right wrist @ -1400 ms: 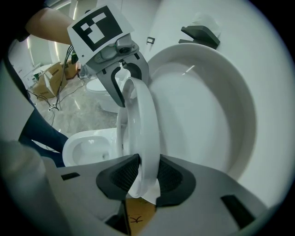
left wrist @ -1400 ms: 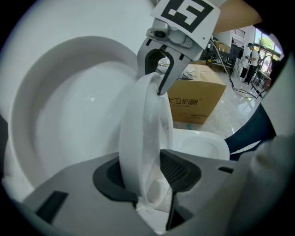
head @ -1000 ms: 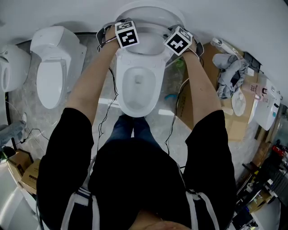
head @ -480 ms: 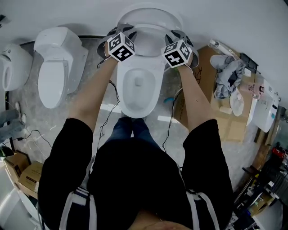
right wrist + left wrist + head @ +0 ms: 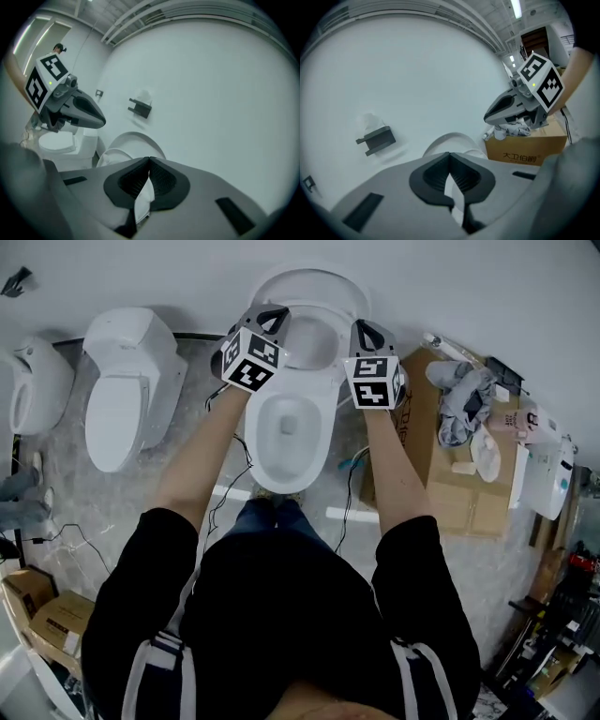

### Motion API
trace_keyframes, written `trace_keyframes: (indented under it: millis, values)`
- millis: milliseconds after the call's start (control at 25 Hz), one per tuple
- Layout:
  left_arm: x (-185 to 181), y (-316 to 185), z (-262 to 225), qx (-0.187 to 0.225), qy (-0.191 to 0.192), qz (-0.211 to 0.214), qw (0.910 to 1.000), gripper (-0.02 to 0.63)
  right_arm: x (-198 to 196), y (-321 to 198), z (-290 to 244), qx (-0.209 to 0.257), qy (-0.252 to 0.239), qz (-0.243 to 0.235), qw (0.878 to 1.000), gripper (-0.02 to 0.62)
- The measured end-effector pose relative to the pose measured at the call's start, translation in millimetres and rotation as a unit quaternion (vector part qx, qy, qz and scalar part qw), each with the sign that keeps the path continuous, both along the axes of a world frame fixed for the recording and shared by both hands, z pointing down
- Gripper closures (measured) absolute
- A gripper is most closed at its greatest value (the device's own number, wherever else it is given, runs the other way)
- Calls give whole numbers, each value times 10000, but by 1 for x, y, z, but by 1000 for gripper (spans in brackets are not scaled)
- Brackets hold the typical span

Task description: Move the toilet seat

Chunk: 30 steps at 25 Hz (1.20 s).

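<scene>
Pictured from the left: a neighbouring toilet (image 5: pixel 122 395) stands well apart from my left gripper (image 5: pixel 273 315), with bare floor (image 5: pixel 169 442) between them. Its jaws have just been closing and now meet tip to tip on nothing, beside the left edge of the toilet seat (image 5: pixel 319 306). The seat stands tipped up toward the wall (image 5: pixel 469 277), behind the open bowl (image 5: pixel 291 423). My right gripper (image 5: pixel 365 330) has also just closed, empty, off the seat's right edge. A cardboard box (image 5: pixel 441 474) crowds that side.
</scene>
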State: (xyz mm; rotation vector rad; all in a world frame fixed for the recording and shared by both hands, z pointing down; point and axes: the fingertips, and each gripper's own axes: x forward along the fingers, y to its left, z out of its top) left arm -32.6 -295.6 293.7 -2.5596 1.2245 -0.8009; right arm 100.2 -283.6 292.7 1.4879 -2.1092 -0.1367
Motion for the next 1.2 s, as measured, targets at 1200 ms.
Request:
trace_keyframes:
  millis: [1200]
  values:
    - [-22,263,-86,873,1813,-416,9787,598,-23,274,-82,1064,-1705,210,9794,572]
